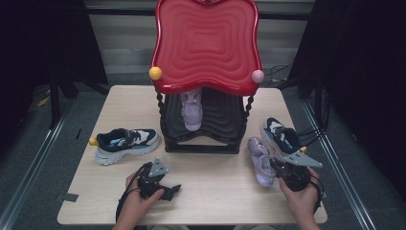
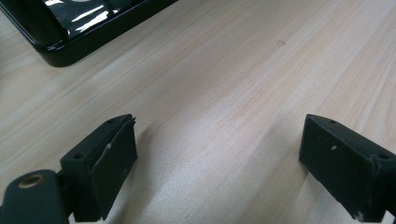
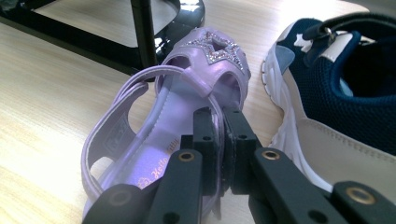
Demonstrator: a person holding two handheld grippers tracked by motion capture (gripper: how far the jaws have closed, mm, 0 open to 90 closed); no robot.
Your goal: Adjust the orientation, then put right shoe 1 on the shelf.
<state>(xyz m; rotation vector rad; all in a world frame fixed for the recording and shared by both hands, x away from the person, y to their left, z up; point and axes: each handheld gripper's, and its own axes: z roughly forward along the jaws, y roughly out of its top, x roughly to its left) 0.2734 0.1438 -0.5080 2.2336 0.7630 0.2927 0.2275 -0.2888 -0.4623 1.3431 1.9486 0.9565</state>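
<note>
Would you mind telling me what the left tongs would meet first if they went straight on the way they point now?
Probably the shoe rack's black base: the left tongs, standing open, face bare table, with the base ahead towards the left, though depth is unclear.

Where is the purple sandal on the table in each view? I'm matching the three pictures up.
High view: purple sandal lies at lower right, just ahead of the right gripper.
Left gripper view: not in it.
Right gripper view: the sandal sits centre-left, its side strap pinched between the shut jaws.
Shared landmark: the navy sneaker beside it, at the right of the right gripper view.
</note>
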